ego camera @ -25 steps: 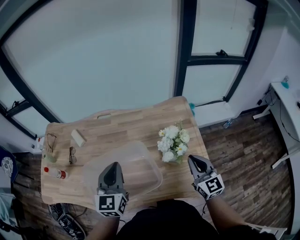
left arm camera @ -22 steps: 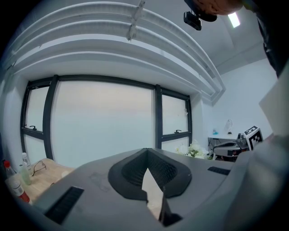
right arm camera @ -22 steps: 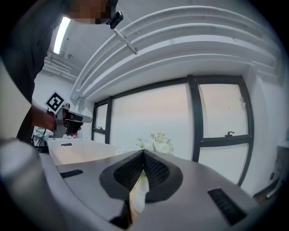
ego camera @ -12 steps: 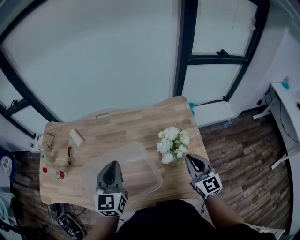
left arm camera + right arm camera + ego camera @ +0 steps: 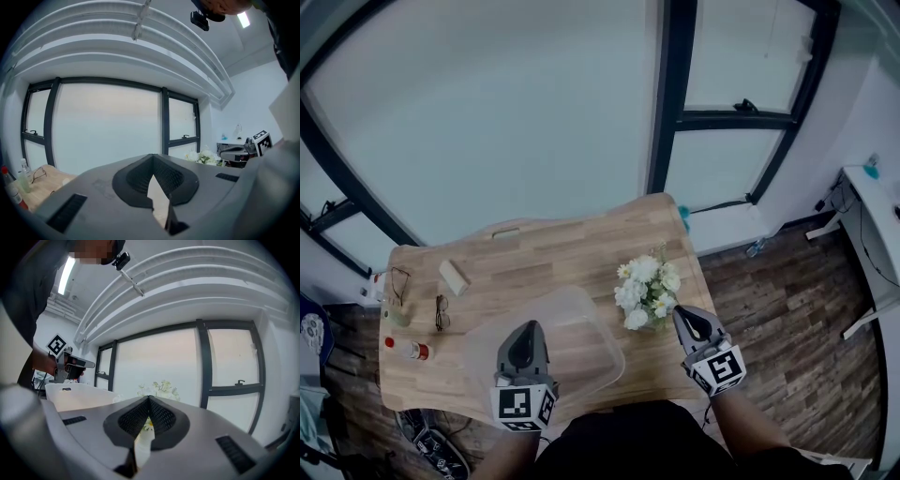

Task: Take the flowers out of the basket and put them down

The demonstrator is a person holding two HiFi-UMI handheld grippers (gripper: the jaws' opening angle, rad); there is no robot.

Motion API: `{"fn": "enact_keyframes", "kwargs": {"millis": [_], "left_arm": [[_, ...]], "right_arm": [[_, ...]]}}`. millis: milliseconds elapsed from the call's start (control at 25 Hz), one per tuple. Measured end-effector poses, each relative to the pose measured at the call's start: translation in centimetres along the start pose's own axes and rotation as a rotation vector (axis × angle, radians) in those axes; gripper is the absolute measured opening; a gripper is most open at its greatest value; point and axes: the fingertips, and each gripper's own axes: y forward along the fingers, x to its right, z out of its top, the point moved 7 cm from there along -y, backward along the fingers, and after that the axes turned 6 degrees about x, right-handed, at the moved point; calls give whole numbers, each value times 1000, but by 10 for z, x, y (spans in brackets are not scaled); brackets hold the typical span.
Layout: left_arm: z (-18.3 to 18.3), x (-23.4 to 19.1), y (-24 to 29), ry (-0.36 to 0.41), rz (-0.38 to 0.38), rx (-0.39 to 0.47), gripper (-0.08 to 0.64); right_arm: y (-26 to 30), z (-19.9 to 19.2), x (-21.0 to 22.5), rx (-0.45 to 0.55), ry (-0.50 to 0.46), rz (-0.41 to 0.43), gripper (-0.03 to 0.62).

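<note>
A bunch of white flowers (image 5: 645,291) with green leaves stands on the wooden table (image 5: 544,248) near its right edge, outside the clear plastic basket (image 5: 602,330). My right gripper (image 5: 683,315) is shut just right of the flowers, near their base, and I see nothing between its jaws. My left gripper (image 5: 526,326) is over the basket's near side, its jaws closed together with nothing visible in them. The flowers (image 5: 157,388) rise just beyond the tip in the right gripper view, and the flowers (image 5: 201,157) show far right in the left gripper view.
Two pairs of glasses (image 5: 444,311), a white block (image 5: 455,276) and a red-capped bottle (image 5: 411,348) lie on the table's left part. Large windows stand behind the table. Wood floor (image 5: 787,309) lies to the right, where another white desk (image 5: 877,187) stands.
My right gripper shifted very slightly beside the flowers. The flowers, basket and left gripper stay where they were.
</note>
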Motion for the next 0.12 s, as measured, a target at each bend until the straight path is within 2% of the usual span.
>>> {"fn": "enact_keyframes", "kwargs": {"millis": [120], "left_arm": [[1, 3, 0, 3, -11, 6, 4]], "right_arm": [[-3, 0, 0, -1, -8, -1, 23]]}}
